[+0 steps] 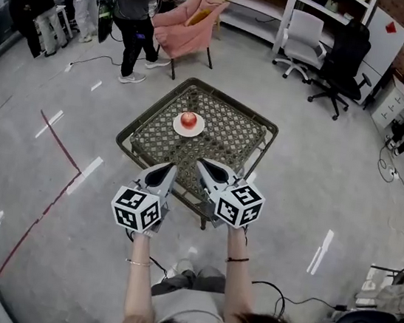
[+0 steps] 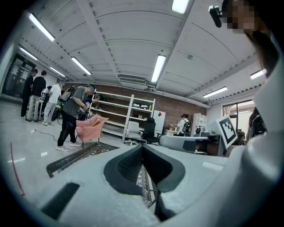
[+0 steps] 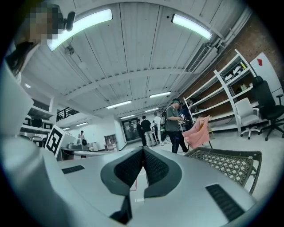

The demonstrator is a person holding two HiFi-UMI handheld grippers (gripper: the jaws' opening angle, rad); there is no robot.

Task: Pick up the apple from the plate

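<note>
A red apple sits on a small white plate near the far side of a low woven-top table. My two grippers hover side by side over the table's near edge, well short of the plate. The left gripper is shut with nothing in it, its pads meeting at the tips. The right gripper is shut and empty too, pads pressed together. Both point about level. Neither gripper view shows the apple; each shows only a part of the table.
A pink chair stands behind the table with a person beside it. More people stand at the far left. Office chairs and shelves line the back right. A red line and cables cross the floor.
</note>
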